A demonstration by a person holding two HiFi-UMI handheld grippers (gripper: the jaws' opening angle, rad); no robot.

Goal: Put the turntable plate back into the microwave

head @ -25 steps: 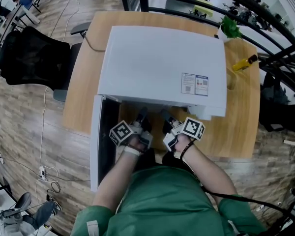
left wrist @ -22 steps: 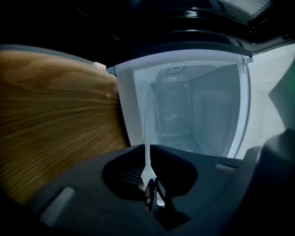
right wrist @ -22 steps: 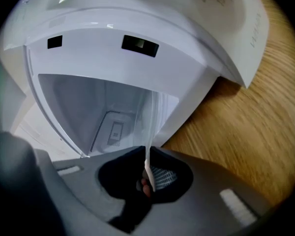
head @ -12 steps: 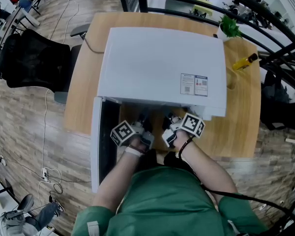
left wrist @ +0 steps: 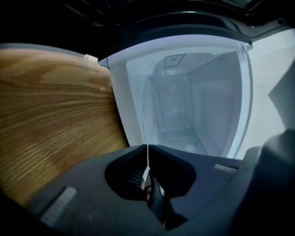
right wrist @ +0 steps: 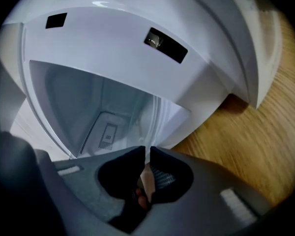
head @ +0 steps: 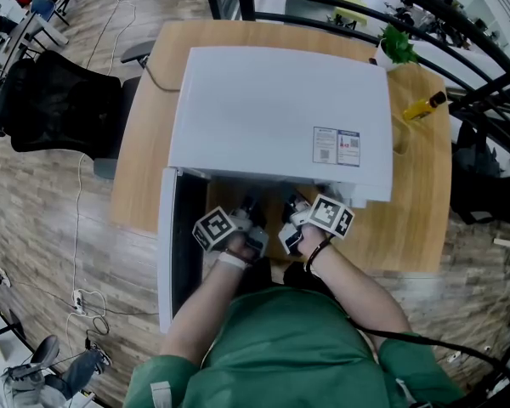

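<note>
The left gripper [left wrist: 147, 154] and right gripper [right wrist: 148, 156] each clamp the turntable plate [right wrist: 151, 122] (seen edge-on) at the microwave [head: 280, 109] mouth. Advance both evenly, keeping the plate level.

Left tool [left wrist: 147, 156] shut, right tool [right wrist: 146, 157] opening, plate [right wrist: 152, 124] between

Left gripper [left wrist: 147, 150] seen at frame bottom, jaws pressed together on thin pale edge of turntable plate [left wrist: 146, 171], shown only as sliver. Pale open cavity of microwave [left wrist: 187, 97] faced just beyond jaws. Wooden table [left wrist: 44, 117] seen at left. Dark shape across top not identified.
</note>
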